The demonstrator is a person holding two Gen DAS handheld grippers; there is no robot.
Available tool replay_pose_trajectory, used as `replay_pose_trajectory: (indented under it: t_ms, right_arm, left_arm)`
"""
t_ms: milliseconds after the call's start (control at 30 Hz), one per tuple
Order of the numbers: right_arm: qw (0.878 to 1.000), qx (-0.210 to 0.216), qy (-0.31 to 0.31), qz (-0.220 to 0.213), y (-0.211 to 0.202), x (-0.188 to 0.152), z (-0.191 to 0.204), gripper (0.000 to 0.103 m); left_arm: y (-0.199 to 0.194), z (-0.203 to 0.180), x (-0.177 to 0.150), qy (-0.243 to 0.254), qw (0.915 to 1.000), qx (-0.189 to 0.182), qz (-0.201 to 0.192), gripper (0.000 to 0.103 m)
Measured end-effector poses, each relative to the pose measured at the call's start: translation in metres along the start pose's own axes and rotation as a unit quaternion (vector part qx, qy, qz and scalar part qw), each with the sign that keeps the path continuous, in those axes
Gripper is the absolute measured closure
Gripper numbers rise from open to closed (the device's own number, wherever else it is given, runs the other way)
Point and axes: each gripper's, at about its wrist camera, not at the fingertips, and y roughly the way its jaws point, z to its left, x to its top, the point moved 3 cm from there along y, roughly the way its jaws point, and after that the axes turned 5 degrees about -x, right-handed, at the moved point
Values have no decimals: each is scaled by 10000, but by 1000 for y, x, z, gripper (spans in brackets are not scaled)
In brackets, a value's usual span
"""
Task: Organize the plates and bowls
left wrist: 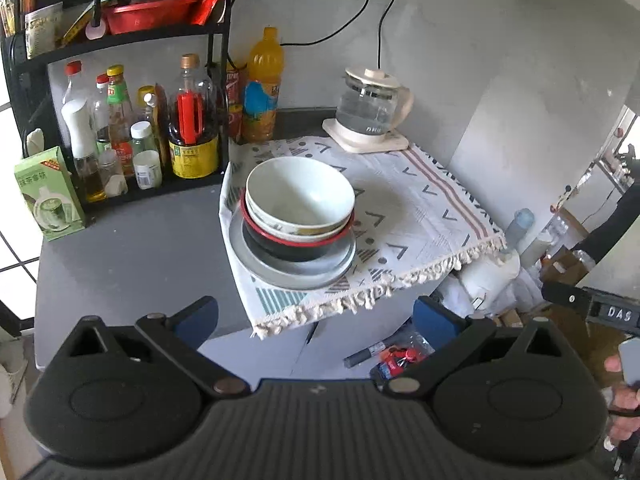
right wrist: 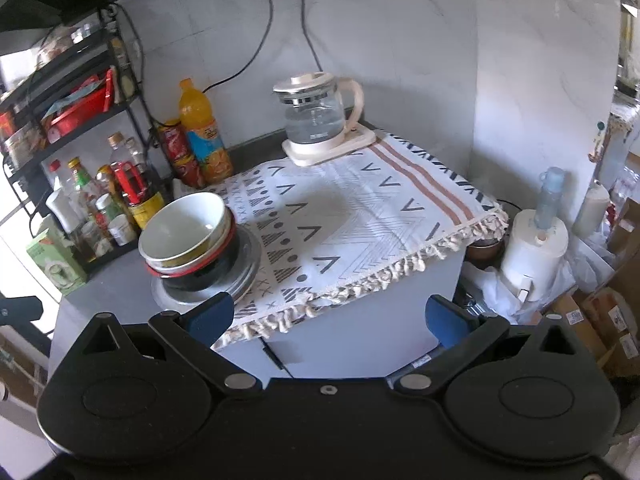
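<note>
A white bowl (left wrist: 300, 196) sits nested in what looks like two more bowls on a grey plate (left wrist: 294, 266), left of the glass kettle (left wrist: 374, 110) on the patterned cloth (left wrist: 424, 216). The left gripper (left wrist: 316, 316) and right gripper (right wrist: 330, 314) hang short of the stack, jaws spread and empty.

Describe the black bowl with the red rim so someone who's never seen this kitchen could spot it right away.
Find the patterned cloth on the counter, in front of the glass kettle. At its left end a stack of dishes sits on a grey plate. The black bowl with the red rim is the lowest bowl, directly on the plate, the only dark one, under the pale bowls.
</note>
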Motion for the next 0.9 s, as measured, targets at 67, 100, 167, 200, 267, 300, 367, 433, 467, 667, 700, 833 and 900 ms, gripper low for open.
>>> replay_pose_trajectory:
  t_ms: [67,100,167,200,267,300,367,433,467,667,700,833,900]
  right_arm:
    - [9999,70,3,107,-3,-1,3,0]
    - [9999,101,-10,124,-5,-1,5,0]
    - [9996,24,-261,73,-10,-3,12,0]
    - [9994,-26,-317,101,-12,-3,15,0]
    - [9996,30,-254,146,-15,-4,18,0]
    - [9995,34,-269,141,-16,-5,19,0]
    - [9993,34,-313,177,-16,-8,21,0]
    - [9993,67,-277,231,-16,-9,20,0]
    - [9993,71,-267,252,-16,-10,20,0]
    - [9989,83,-378,273,-22,-14,22,0]
    - [9988,73,-409,255,-23,-14,23,0]
    - [9977,142,-643,170,-29,-13,30,0]
    - [9972,152,-719,121,-31,-12,33,0]
  left_arm:
    - [-1,-1,-4,-20,10000,23,26,0]
    - [-2,-3,-6,-37,10000,11,34,0]
    - [-5,-6,-10,-53,10000,80,13,0]
    - [-8,-8,-11,-67,9999,152,-13,0]
    - [-13,-12,-16,-185,9994,279,-58,0]
    - [-16,-15,-18,-233,9993,284,-68,0]
    - [-22,-23,-22,-253,9994,241,-62,0]
    - [-28,-32,-26,-219,9995,221,-57,0]
    - [-31,-36,-27,-183,9996,219,-83,0]
    - [-39,-43,-21,16,9990,357,-269,0]
    - [-40,-42,-20,-12,9987,408,-294,0]
    - [-39,-42,-20,-24,9989,383,-283,0]
    - [-38,-41,-21,-6,9989,389,-254,0]
